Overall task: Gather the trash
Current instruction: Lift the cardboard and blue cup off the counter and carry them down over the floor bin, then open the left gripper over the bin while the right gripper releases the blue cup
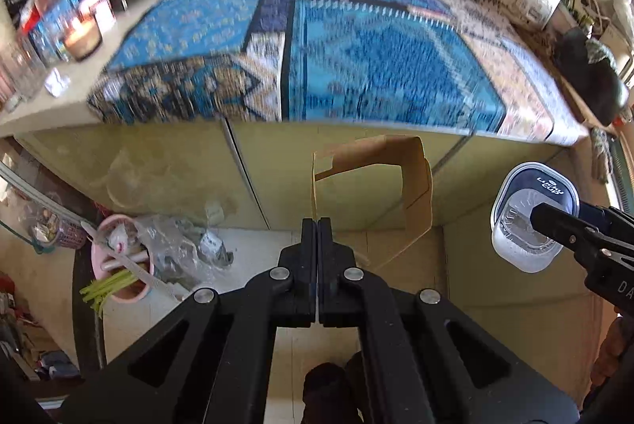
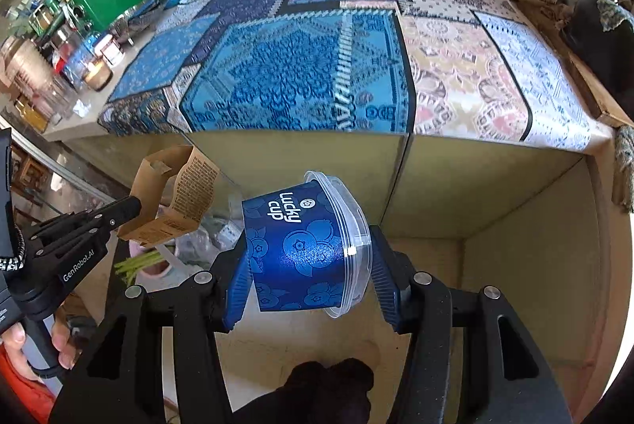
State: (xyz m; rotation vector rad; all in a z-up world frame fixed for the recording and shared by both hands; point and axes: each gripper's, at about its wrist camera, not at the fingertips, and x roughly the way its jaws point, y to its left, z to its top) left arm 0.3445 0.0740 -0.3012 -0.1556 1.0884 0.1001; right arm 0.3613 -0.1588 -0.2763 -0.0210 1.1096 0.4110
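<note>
Clearly the left gripper (image 1: pixel 318 226) has its jaws pressed fully together on one thin edge of a folded brown cardboard sleeve (image 1: pixel 400 186), which hangs out in front of it below the counter edge. The right gripper (image 2: pixel 307 269) stands partly open, its blue pads (image 2: pixel 237 289) clamped on a blue Lucky Cup tub (image 2: pixel 301 249) lying sideways, clear lid (image 2: pixel 352 245) toward the right pad. Both pieces hang in the air before the cabinet front (image 1: pixel 178 166), off the patterned cloth (image 2: pixel 301 75). Down to the left a pink bin (image 1: pixel 119 257) with bagged rubbish seems the likely target, though blur hides its rim. The sleeve, pinched at one edge, could slip or swing wide; the slick tub could squirt free if squeezed unevenly.
</note>
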